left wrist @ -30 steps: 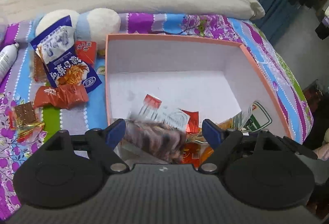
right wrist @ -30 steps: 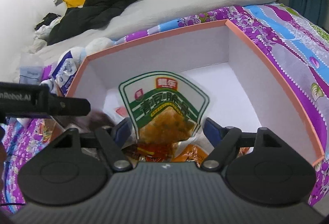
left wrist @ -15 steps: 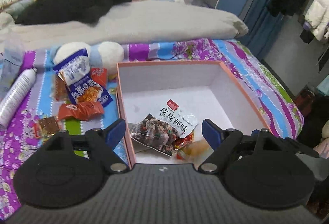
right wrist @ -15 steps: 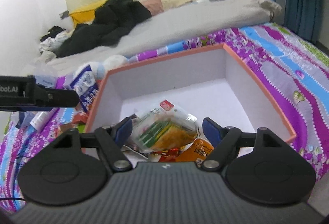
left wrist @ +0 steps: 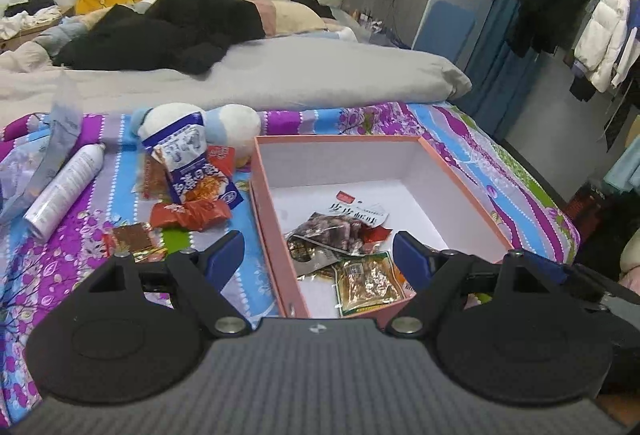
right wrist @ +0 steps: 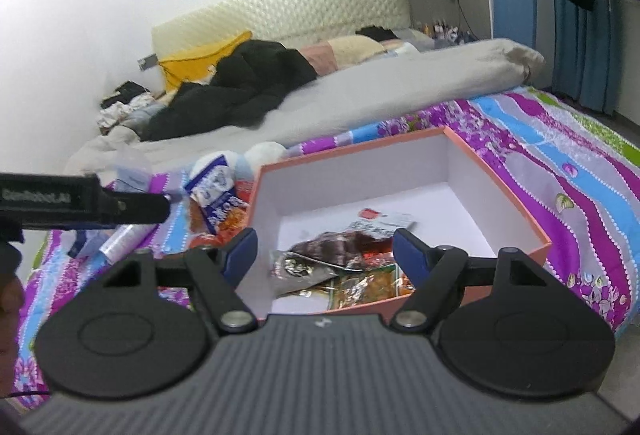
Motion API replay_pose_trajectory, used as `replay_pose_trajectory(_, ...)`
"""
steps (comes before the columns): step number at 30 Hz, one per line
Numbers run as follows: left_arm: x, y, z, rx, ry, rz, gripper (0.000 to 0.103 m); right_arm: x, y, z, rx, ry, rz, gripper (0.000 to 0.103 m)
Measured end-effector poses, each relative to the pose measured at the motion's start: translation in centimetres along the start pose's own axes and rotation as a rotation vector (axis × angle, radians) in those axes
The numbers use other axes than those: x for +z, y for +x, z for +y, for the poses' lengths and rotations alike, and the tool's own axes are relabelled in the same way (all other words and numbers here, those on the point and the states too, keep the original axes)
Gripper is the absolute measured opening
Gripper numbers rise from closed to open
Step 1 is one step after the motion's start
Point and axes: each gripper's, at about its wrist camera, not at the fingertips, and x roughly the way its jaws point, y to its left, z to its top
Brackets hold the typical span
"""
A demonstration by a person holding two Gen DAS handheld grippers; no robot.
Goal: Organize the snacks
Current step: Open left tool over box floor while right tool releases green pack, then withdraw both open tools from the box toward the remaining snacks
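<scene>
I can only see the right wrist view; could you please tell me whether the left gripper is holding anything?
Observer: No. The left gripper is open, with nothing between its fingers.
Operator: Thank you. Are there snacks outside the box that I am missing?
Observer: Yes. A small brown packet lies flat on the bedspread, left of the pink box and in front of a red packet.
Operator: Is anything beside them that is not a snack?
Observer: A white spray can lies on its side at the far left of the pile, its cap end pointing away.
</scene>
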Motion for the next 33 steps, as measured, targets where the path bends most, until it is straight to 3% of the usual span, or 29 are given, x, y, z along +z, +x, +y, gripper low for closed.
replay_pose_trajectory(6, -2.4, -2.3, 1.8, 0.022, -0.016, -0.020, 0.085, -1.3, -1.2, 1.7, 0.016, -0.011, -0.024, 0.076)
replay_pose_trajectory(23, -9.3, -7.9, 7.1, 0.065, -0.125, -0.061, 0.085, -6.1, -3.2, 7.3, 0.127, -0.091, 0.013, 0.076)
replay_pose_trajectory(33, -12.6, -10.9, 10.6, 0.138, -0.160, -0.071, 0.085, -8.8, -4.1, 10.2, 0.179, -0.102, 0.029, 0.076)
